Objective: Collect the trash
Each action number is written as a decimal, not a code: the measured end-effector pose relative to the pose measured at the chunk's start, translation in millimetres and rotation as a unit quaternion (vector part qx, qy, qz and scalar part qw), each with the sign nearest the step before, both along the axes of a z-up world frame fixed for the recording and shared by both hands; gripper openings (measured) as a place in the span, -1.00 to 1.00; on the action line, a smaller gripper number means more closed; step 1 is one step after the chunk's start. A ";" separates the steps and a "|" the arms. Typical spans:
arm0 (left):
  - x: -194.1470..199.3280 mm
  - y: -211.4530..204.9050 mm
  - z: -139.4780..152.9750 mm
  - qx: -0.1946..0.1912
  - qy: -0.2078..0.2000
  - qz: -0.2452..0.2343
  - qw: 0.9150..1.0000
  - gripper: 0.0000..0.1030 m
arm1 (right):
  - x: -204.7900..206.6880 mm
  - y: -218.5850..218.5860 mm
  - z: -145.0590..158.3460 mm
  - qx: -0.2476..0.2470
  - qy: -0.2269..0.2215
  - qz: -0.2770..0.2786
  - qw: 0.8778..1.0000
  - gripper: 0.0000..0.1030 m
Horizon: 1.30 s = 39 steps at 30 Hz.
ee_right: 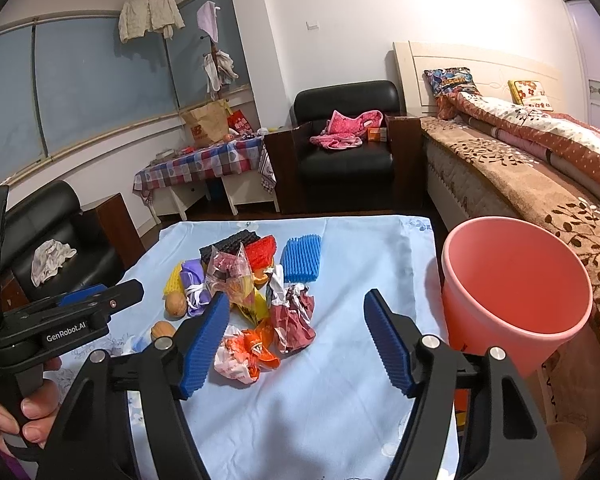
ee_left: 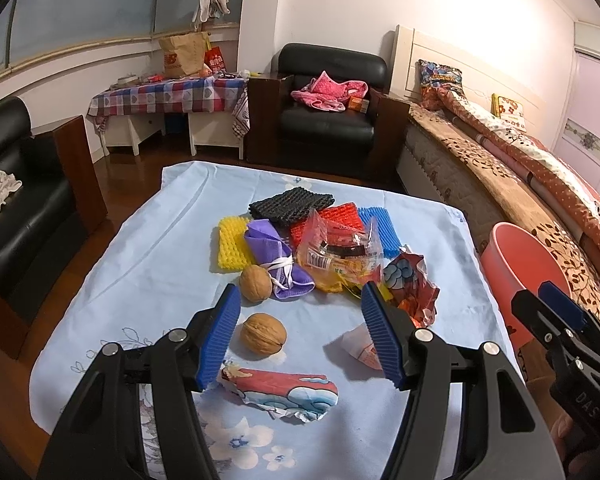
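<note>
A pale blue cloth with a faint floral print (ee_left: pixel 140 248) covers the surface, strewn with foam nets in black (ee_left: pixel 290 204), red (ee_left: pixel 340 218), blue (ee_right: pixel 302 258) and yellow (ee_left: pixel 230 248), a purple bag tied with white cord (ee_left: pixel 278 264), two tan walnuts (ee_left: pixel 263 334) and a crumpled orange-and-white wrapper (ee_right: pixel 246 354). Alongside stands a salmon-pink bucket (ee_right: pixel 516 292). Ribbed blue pads line black fingers (ee_right: pixel 202 346).

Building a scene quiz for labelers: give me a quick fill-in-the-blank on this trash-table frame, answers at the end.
1. The bin standing beside the table is ____ in colour.
2. The number of walnuts lying on the cloth is ____.
3. Both the left gripper and the right gripper have their jaws ____.
4. The foam net lying nearest the bin is ____ in colour.

Missing words: pink; two; open; blue
</note>
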<state>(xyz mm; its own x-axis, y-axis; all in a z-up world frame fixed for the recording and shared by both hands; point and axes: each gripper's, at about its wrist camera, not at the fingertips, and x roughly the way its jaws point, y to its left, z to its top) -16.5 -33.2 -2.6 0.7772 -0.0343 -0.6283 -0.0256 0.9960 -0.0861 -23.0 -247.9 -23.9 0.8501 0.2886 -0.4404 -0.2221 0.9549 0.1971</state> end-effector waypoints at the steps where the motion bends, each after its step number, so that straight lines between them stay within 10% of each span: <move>1: 1.3 2.4 0.7 0.000 0.000 0.000 1.000 0.22 | 0.3 -0.1 -0.2 0.000 0.001 0.000 1.000 0.34; 22: 11.0 24.2 -9.4 -0.035 0.002 -0.080 0.996 0.22 | 16.3 2.3 -16.3 -0.002 0.036 0.013 0.999 0.30; 39: 51.2 -29.7 -56.3 -0.007 0.090 -0.213 0.973 0.22 | 41.6 -13.5 -34.3 0.003 0.079 0.002 0.997 0.24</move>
<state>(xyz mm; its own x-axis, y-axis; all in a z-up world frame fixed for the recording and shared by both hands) 34.7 -62.9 -58.9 0.5683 -0.3386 -0.7500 0.3738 0.9182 -0.1313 18.6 -261.4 -58.3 0.7688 0.2951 -0.5674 -0.1921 0.9528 0.2352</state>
